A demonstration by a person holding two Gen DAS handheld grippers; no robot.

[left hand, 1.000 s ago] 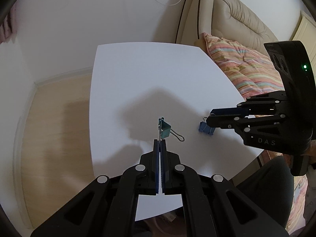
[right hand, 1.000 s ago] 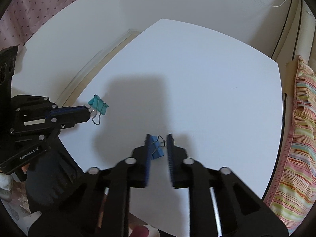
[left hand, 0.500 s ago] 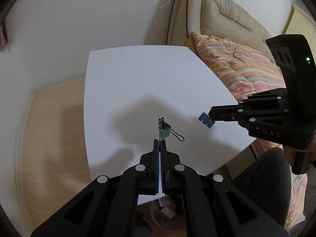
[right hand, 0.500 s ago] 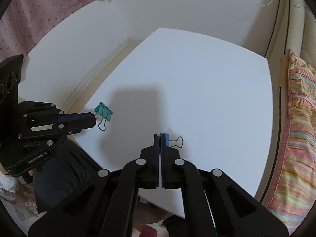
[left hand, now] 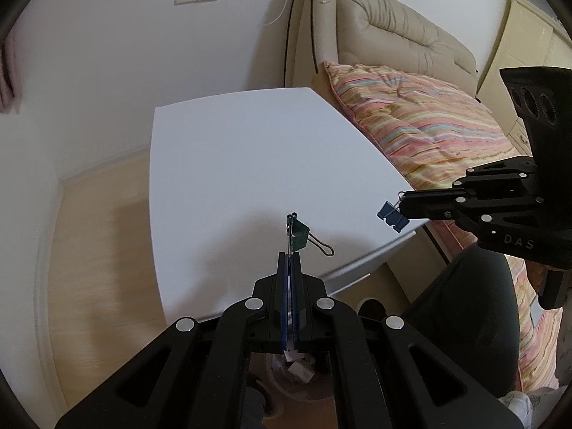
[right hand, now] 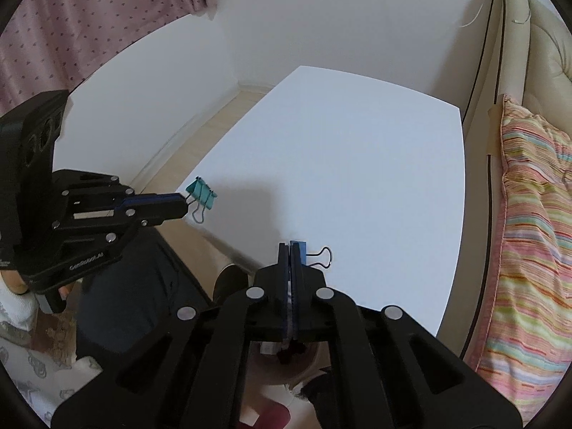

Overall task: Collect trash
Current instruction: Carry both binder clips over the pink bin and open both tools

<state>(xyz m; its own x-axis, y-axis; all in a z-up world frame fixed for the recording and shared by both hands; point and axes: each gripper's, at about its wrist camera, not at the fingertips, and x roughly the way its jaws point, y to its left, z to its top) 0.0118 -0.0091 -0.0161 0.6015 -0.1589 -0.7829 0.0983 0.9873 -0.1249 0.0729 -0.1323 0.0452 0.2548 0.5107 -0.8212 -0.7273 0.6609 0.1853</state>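
Note:
My left gripper [left hand: 289,255] is shut on the wire handle of a green binder clip [left hand: 299,236], held above the near edge of the white table [left hand: 250,157]. It also shows in the right wrist view [right hand: 183,203] with the green clip [right hand: 202,193]. My right gripper [right hand: 290,246] is shut on a blue binder clip [right hand: 302,252], held above the table's near right corner. The left wrist view shows the right gripper [left hand: 404,204] with the blue clip [left hand: 392,216] hanging from its tips. Below both grippers is a bin with scraps [left hand: 298,368], partly hidden by the fingers.
A beige sofa [left hand: 393,46] with a striped cushion [left hand: 422,118] stands right of the table. The person's dark-clothed legs [left hand: 464,321] are at the near edge. Wooden floor [left hand: 100,236] lies left of the table, pink curtain [right hand: 89,10] beyond.
My right gripper closed on the blue clip and lifted it off the table. Both grippers have drawn back and up toward the table's near edge, each carrying its clip.

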